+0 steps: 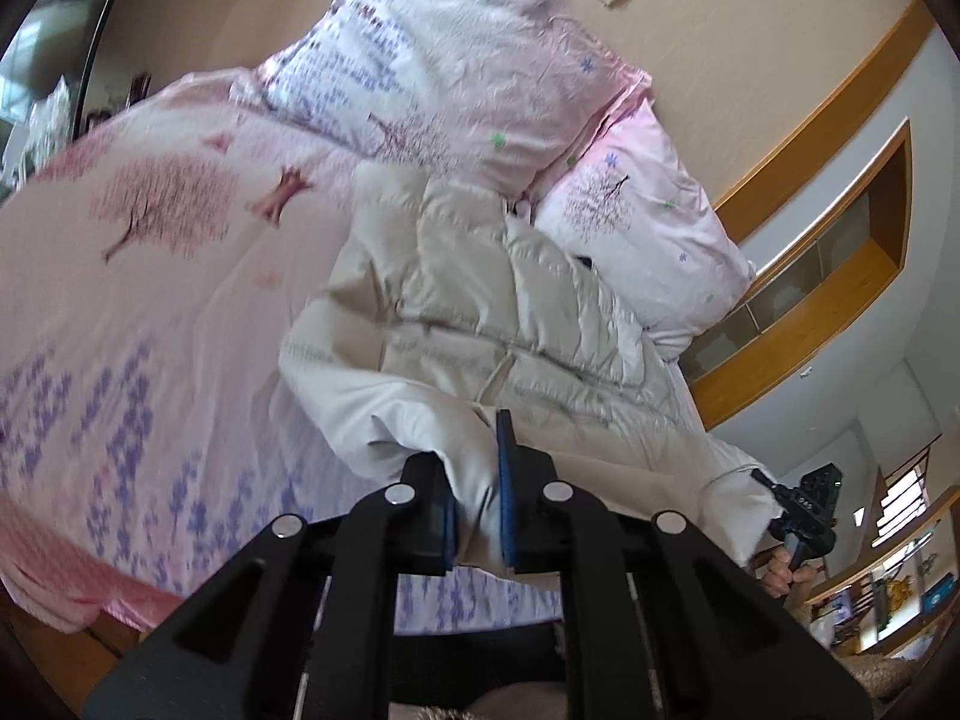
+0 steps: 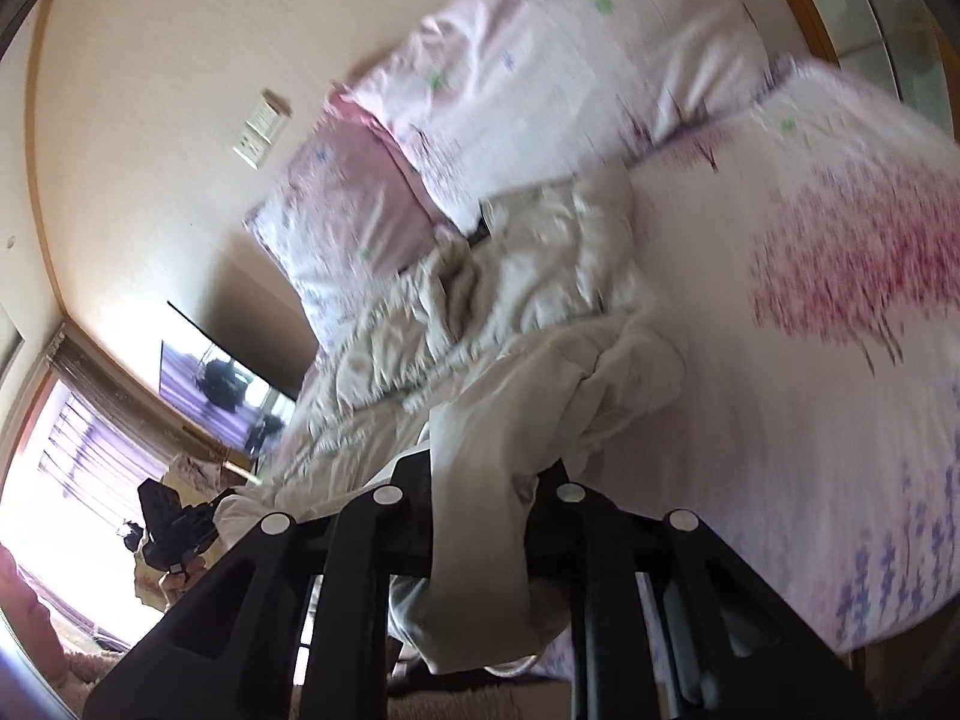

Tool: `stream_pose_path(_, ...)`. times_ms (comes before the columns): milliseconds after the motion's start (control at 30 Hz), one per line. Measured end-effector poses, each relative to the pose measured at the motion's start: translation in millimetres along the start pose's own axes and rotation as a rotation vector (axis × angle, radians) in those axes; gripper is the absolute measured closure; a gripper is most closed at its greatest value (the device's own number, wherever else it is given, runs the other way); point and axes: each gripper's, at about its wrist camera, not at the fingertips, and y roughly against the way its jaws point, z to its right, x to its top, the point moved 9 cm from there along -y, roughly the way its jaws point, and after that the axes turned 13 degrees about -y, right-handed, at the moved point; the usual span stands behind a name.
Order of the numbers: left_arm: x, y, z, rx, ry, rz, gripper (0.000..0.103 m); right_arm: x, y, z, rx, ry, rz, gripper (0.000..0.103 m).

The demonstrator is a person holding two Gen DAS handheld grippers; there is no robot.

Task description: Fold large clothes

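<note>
A cream quilted puffer jacket (image 1: 480, 300) lies on the bed, its far end near the pillows; it also shows in the right wrist view (image 2: 510, 300). My left gripper (image 1: 477, 480) is shut on the jacket's near edge, with cloth pinched between the blue pads (image 1: 505, 480). My right gripper (image 2: 486, 498) is shut on another part of the near edge, and cloth hangs down between its fingers. Each gripper appears small in the other's view, the right (image 1: 804, 510) and the left (image 2: 174, 522). Both hold the edge lifted above the bedspread.
The bed has a pink floral bedspread (image 1: 120, 300) and two matching pillows (image 1: 480, 72) (image 1: 648, 228) against the wall. Wooden shelving (image 1: 840, 276) stands at the right. A television (image 2: 222, 390) and a bright window (image 2: 72, 468) show in the right wrist view.
</note>
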Motion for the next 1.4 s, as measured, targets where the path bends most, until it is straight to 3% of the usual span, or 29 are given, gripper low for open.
stream_pose_path(500, 44.8, -4.0, 2.3, 0.031, -0.031, 0.082, 0.092, 35.7, -8.5, -34.0, 0.052, 0.037, 0.088, 0.086)
stream_pose_path(700, 91.0, -10.7, 2.2, 0.065, -0.073, 0.157, 0.092, 69.9, -23.5, -59.6, 0.062, 0.076, 0.151, 0.086)
stream_pose_path(867, 142.8, -36.1, -2.6, 0.109, -0.092, 0.173, 0.092, 105.8, -57.1, -77.1, 0.042, 0.088, 0.191, 0.086)
stream_pose_path(1133, 205.7, -119.9, -32.6, 0.186, -0.061, 0.100, 0.092, 166.1, -140.5, -54.9, -0.098, -0.007, 0.174, 0.086)
stream_pose_path(1400, 219.6, -195.7, -68.4, 0.254, 0.003, -0.027, 0.092, 193.7, -217.1, 16.2, -0.317, -0.272, 0.093, 0.085)
